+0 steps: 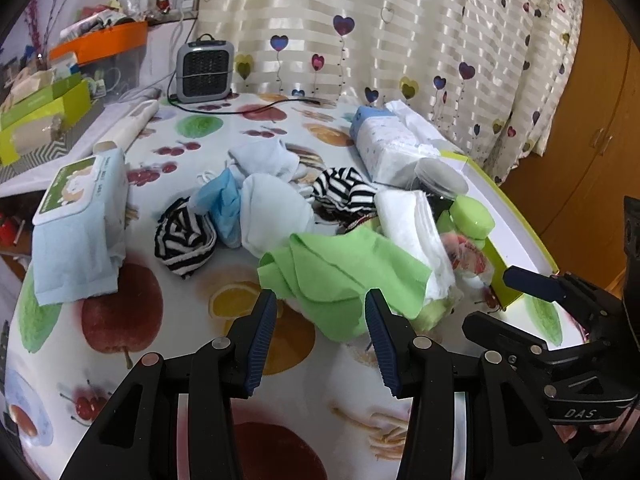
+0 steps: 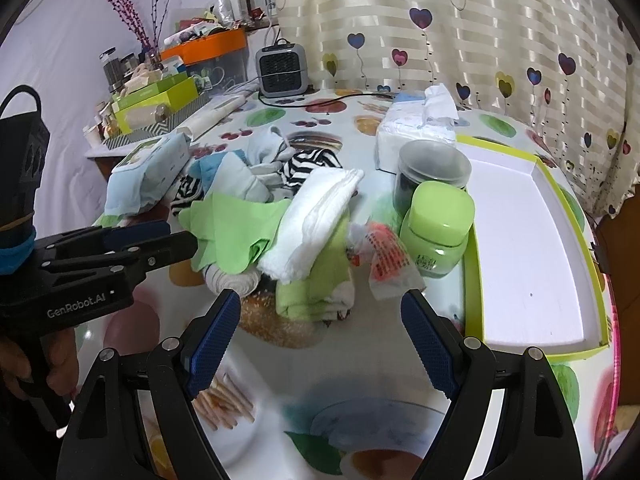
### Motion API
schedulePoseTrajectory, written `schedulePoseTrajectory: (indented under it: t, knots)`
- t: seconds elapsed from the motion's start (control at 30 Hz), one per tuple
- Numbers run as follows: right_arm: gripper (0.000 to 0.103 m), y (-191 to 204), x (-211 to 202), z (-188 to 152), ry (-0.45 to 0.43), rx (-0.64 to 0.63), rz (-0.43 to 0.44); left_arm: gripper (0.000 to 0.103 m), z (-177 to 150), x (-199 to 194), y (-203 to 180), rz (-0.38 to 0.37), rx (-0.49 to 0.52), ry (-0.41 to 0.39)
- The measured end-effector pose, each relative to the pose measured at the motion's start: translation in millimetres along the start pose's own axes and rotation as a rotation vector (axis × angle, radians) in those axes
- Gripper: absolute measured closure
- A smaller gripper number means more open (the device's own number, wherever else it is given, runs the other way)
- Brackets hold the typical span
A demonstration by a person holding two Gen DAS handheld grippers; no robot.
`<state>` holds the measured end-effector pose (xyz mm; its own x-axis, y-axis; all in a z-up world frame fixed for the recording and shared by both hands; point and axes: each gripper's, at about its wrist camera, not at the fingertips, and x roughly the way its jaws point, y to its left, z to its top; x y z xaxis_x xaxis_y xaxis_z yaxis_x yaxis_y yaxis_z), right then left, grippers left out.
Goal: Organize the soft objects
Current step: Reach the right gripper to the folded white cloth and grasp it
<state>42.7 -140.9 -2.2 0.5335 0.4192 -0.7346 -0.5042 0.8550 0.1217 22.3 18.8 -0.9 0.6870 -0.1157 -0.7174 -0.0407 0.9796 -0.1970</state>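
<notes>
A crumpled green cloth (image 1: 340, 272) lies on the fruit-print tablecloth, just beyond the tips of my left gripper (image 1: 320, 304), which stands open with the cloth's near edge between its fingers. From the right wrist view, the left gripper (image 2: 180, 236) reaches the green cloth (image 2: 232, 228) from the left. A folded white towel (image 2: 316, 216) rests on the cloth and on a green sock (image 2: 316, 292). Behind them lie striped socks (image 1: 184, 240), white socks (image 1: 272, 208) and a blue mask (image 1: 224, 204). My right gripper (image 2: 322, 308) is open and holds nothing, short of the green sock.
A white tray with a green rim (image 2: 536, 240) sits at the right. Next to it are a green jar (image 2: 436, 224), a dark jar (image 2: 428, 168) and a plastic packet (image 2: 384, 256). A tissue pack (image 1: 384, 144), a wipes pack (image 1: 76, 216) and a small heater (image 1: 204, 68) stand further off.
</notes>
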Motion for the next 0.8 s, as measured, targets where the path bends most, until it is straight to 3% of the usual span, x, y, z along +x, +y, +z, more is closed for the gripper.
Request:
schedulePoseTrajectory:
  t: [0.17,0.33,0.8]
  knots:
    - [0.025,-5.8,2.2,5.2,-0.008,0.021,-0.011,0.058,6.8,2.7,-0.3,-0.021,-0.002,-0.010]
    - [0.041,-12.2,5.8,13.1,-0.017,0.045,-0.015,0.058,10.0,6.2,3.1,-0.027,-0.008,-0.015]
    - [0.049,-6.0,45.0,44.9,-0.003,0.035,0.052,0.058,14.4,12.6,15.6,-0.024,-0.030,-0.018]
